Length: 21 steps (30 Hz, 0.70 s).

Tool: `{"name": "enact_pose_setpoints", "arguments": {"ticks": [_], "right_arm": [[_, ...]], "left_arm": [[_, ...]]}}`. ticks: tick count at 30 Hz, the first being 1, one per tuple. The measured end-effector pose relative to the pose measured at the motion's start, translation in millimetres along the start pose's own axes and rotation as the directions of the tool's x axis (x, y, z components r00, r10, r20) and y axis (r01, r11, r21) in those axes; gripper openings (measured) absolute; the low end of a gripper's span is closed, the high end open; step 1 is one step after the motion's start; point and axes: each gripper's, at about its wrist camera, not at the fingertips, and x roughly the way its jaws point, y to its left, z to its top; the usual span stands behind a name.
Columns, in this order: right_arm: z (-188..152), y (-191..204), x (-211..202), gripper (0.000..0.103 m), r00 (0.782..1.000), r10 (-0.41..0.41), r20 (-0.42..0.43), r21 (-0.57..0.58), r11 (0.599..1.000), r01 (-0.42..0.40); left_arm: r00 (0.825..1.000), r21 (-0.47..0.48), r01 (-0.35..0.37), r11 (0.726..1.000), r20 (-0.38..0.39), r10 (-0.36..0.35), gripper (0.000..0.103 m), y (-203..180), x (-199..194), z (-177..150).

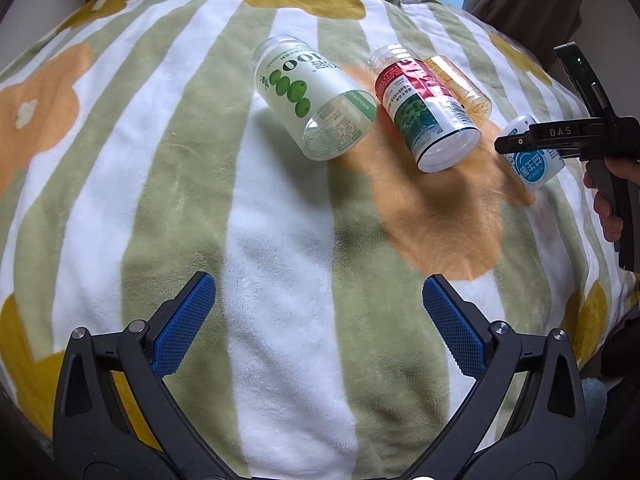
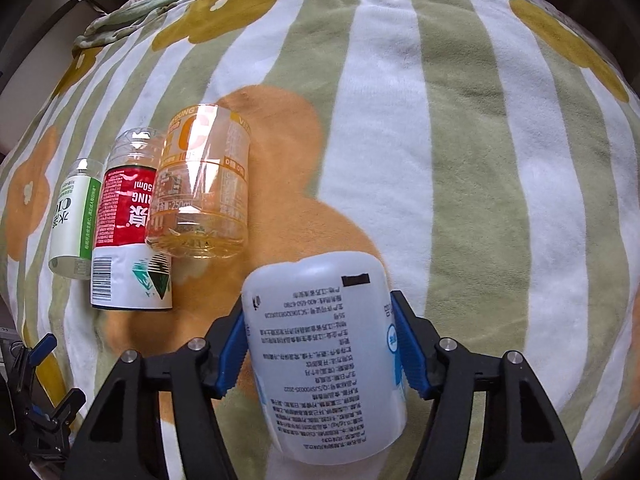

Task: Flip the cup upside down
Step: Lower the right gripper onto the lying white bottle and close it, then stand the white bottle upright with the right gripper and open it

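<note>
The right claw (image 2: 320, 354) is clamped on the white cup (image 2: 324, 356), with one blue pad (image 2: 234, 354) pressed against each side of the body. The printed text on the cup reads inverted in the right wrist view, and the closed rounded end points away from the camera, toward the blanket (image 2: 460, 160). Whether the cup touches the blanket or is lifted clear of it cannot be determined. In the left wrist view the same cup (image 1: 534, 160) appears at the right edge, partly hidden by the right claw body, with a hand (image 1: 610, 200) on the handle. The left claw (image 1: 320, 320) is spread wide and grasps nothing; it hovers over a bare part of the blanket, well apart from the containers. Three further cups rest on the blanket in a close row: the orange clear cup (image 2: 202, 184), the red-label cup (image 2: 128, 232) and the green-label cup (image 2: 74, 220), all with inverted print. Judgement: these three appear already turned over, and the white cup is the one in hand. Remaining steps appear to be completing its rotation, seating it mouth-down near the row, and releasing
</note>
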Motion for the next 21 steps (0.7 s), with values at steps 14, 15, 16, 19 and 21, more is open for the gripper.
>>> {"name": "enact_pose_setpoints", "arguments": {"ticks": [14,15,16,19,21], "right_arm": [[-46.0,59.6,-68.1,0.059,0.992,0.1,0.072,-0.104,0.99,-0.092],[-51.0,70.1,-68.9,0.059,0.992,0.102,0.07,-0.12,0.988,-0.093],[-55.4,78.7,-68.1,0.059,0.992,0.107,0.066,-0.129,0.987,-0.097],[-66.4,102.1,-57.4,0.059,0.989,0.148,0.022,-0.113,0.983,-0.145],[-70.6,113.5,-46.1,0.059,0.987,0.162,0.008,-0.101,0.982,-0.16]], "left_arm": [[0.999,0.02,0.02,1.0,0.046,-0.021,0.103,0.1,-47.3,-10.2],[0.999,0.022,0.015,1.0,0.05,-0.016,0.103,-0.4,-51.0,-11.5],[0.999,0.024,0.016,1.0,0.048,-0.017,0.103,-0.6,-54.0,-13.2],[0.999,0.026,0.017,1.0,0.043,-0.018,0.103,-0.2,-62.2,-19.7],[0.999,0.027,0.013,1.0,0.048,-0.014,0.103,1.1,-67.2,-24.7]]}}
